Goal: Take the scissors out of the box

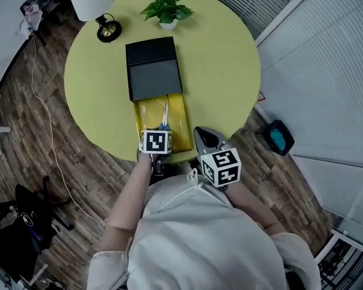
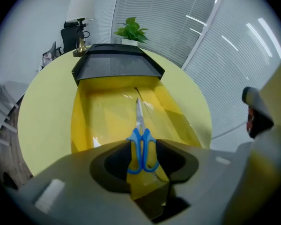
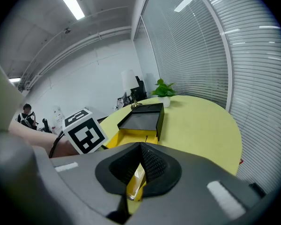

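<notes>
The scissors (image 1: 164, 118) (image 2: 141, 135), blue-handled, lie in the pulled-out yellow tray (image 1: 178, 110) (image 2: 98, 111) (image 3: 131, 137), blades pointing at the black sleeve (image 1: 152, 71) (image 2: 117, 64) (image 3: 143, 121) that covers the tray's far part. My left gripper (image 1: 160, 130) (image 2: 144, 151) points steeply down over the tray's near end. It is open, with the handles showing in the gap between its pads. My right gripper (image 1: 201, 133) (image 3: 140, 165) sits at the tray's near right corner, its pads closed on a strip of the yellow wall.
The box lies on a round yellow-green table (image 1: 224, 71), its near end at the table's near edge. At the far side stand a lamp (image 1: 94, 5) and a potted plant (image 1: 167, 8). A blue-topped object (image 1: 279, 138) sits on the floor to the right.
</notes>
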`<state>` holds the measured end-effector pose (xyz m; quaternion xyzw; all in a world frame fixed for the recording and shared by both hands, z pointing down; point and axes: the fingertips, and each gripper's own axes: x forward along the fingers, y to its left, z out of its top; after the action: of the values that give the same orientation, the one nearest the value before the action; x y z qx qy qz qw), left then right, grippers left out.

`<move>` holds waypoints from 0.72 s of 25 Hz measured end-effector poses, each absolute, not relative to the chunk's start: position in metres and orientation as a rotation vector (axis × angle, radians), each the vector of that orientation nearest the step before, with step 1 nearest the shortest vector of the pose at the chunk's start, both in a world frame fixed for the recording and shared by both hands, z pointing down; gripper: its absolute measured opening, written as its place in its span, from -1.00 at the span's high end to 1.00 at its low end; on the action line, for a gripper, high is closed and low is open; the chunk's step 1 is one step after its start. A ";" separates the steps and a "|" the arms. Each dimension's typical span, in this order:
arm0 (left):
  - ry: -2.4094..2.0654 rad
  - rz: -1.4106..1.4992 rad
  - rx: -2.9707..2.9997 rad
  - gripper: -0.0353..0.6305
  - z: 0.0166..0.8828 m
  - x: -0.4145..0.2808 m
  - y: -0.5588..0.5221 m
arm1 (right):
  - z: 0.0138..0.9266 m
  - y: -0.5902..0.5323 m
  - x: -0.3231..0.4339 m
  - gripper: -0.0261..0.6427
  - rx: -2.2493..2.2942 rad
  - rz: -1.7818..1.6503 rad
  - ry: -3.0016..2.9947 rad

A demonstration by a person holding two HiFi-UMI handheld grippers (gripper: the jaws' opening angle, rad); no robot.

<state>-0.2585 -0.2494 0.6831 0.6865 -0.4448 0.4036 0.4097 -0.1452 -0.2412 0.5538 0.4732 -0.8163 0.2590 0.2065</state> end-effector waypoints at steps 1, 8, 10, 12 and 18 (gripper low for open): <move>-1.124 1.035 1.723 0.39 0.686 -0.260 -0.251 | 0.554 -0.243 -0.144 0.93 1.318 0.723 -2.275; -1.192 1.144 1.721 0.57 0.697 -0.267 -0.256 | 0.558 -0.251 -0.137 0.93 1.316 0.738 -2.266; -1.207 1.165 1.730 0.59 0.699 -0.267 -0.256 | 0.560 -0.254 -0.135 0.93 1.313 0.749 -2.258; -1.207 1.163 1.726 0.59 0.699 -0.267 -0.256 | 0.561 -0.254 -0.134 0.93 1.306 0.752 -2.256; -1.174 1.131 1.697 0.61 0.700 -0.267 -0.257 | 0.559 -0.260 -0.132 0.93 1.299 0.743 -2.263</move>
<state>-0.2674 -0.2565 0.6999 0.6659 -0.4606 0.4436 0.3842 -0.1322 -0.2599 0.5586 0.4678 -0.8150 0.2676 0.2128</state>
